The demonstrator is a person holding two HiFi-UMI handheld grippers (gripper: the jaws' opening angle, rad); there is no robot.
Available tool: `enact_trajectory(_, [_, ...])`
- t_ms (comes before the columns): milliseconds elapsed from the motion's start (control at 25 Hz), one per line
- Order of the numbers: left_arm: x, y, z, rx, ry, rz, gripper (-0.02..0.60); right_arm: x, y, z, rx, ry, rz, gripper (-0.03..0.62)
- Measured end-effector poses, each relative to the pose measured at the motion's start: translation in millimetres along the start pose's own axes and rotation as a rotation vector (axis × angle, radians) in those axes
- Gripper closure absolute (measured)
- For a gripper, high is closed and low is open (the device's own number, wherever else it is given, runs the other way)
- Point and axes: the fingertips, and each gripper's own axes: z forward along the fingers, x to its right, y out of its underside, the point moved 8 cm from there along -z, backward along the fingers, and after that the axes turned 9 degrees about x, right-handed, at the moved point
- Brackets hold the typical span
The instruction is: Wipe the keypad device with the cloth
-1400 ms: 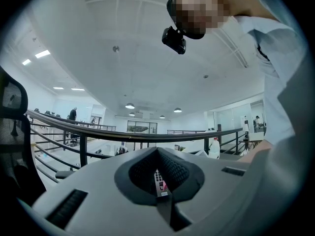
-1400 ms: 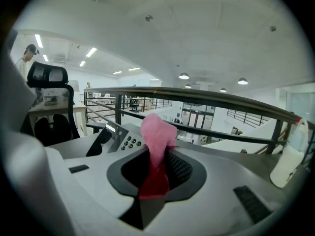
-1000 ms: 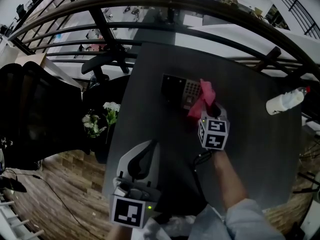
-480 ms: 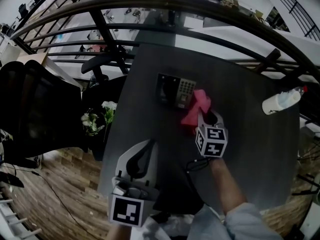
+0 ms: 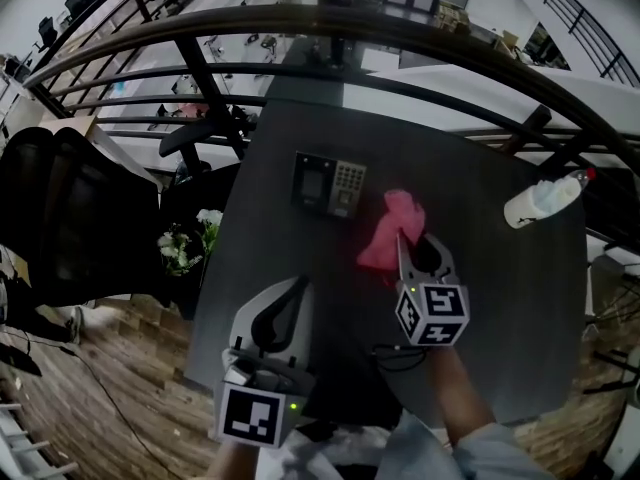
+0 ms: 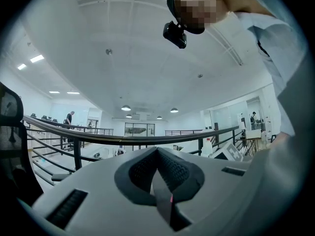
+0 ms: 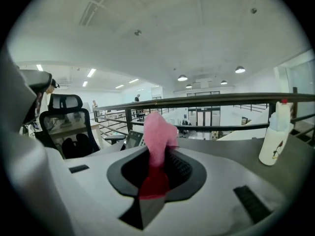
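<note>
One pink cloth (image 5: pixel 388 230) is gripped by the closed fingers of the right gripper (image 5: pixel 412 248), just right of the single keypad device (image 5: pixel 328 183), which lies toward the bench's (image 5: pixel 490 298) far left edge. The fingers of the left gripper (image 5: pixel 288 303) are pressed together on nothing near the front edge. One white bottle (image 5: pixel 540 198) stands at the right edge, with bare bench left between.

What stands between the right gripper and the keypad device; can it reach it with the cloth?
Probably yes. The right gripper is shut on the pink cloth, and the keypad device lies ahead to its left on the table, nothing between them. The bottle stands well off to the right.
</note>
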Motion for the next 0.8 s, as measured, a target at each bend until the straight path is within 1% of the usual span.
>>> enact_trajectory(160, [13,-10,-4,0.009,0.001,0.012,0.569,2,-29,-31,0.08,-0.011,-0.004,0.517])
enact_trajectory(360, [35,-24,-10,0.026,0.019,0.027,0.569,4,-57,-70,0.153,-0.022,0.013,0.517])
enact_trajectory(480, [44,-27,-17,0.026,0.017,0.036,0.569,0,-66,-88,0.188,-0.04,0.009,0.517])
enact_trajectory(680, [54,-32,-26,0.049,-0.015,0.025,0.569,-8,-77,-111,0.224,-0.084,0.008,0.517])
enact_trajectory(800, [63,-38,-31,0.067,-0.02,0.034,0.569,-12,-86,-128,0.247,-0.111,-0.003,0.517])
